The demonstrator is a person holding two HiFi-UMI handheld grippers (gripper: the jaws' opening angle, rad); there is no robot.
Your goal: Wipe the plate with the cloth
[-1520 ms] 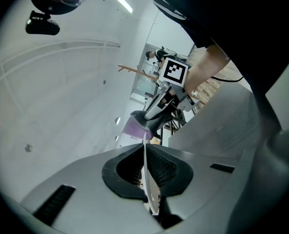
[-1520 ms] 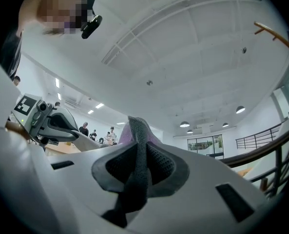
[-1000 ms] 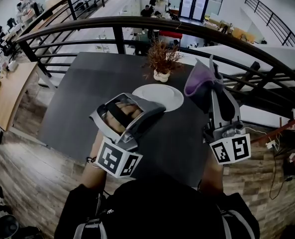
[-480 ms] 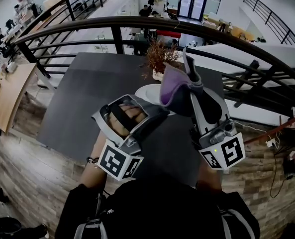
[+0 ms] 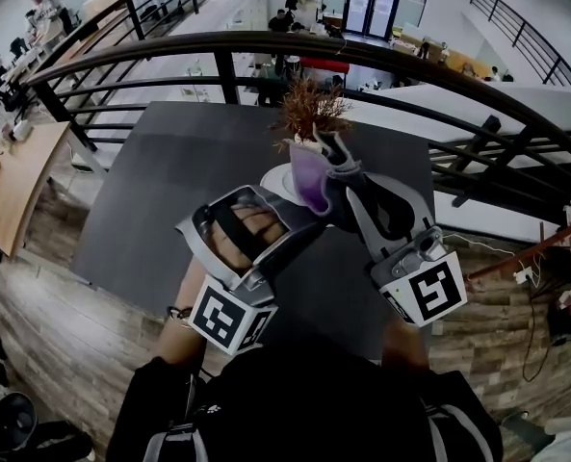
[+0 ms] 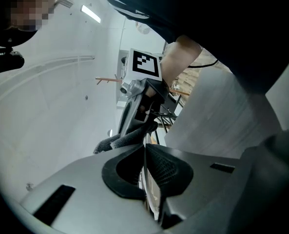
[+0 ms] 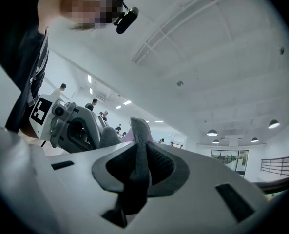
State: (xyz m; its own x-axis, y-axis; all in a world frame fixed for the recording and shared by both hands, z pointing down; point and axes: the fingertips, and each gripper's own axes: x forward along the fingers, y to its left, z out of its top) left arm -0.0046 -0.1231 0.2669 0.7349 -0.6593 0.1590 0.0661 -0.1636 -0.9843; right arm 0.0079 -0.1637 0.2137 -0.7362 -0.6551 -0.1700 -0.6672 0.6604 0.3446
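Nearest, the left gripper is pinching the white plate by its near rim, fingers almost together on the thin edge. Beside it on the right, the right gripper is clamping the purple cloth, which is overlapping the plate's right part. Bare dark worktop is lying open leftward. Farther on, a potted plant is standing just beyond the plate, and a railing is running past the far edge.

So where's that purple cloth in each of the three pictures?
Head view: the cloth is at centre, in front of the white plate, pinched by the right gripper.
Left gripper view: cloth is a grey fuzzy roll just left of centre.
Right gripper view: cloth is low centre, clamped between the jaws.
Shared landmark: the right gripper's marker cube, also in the left gripper view.
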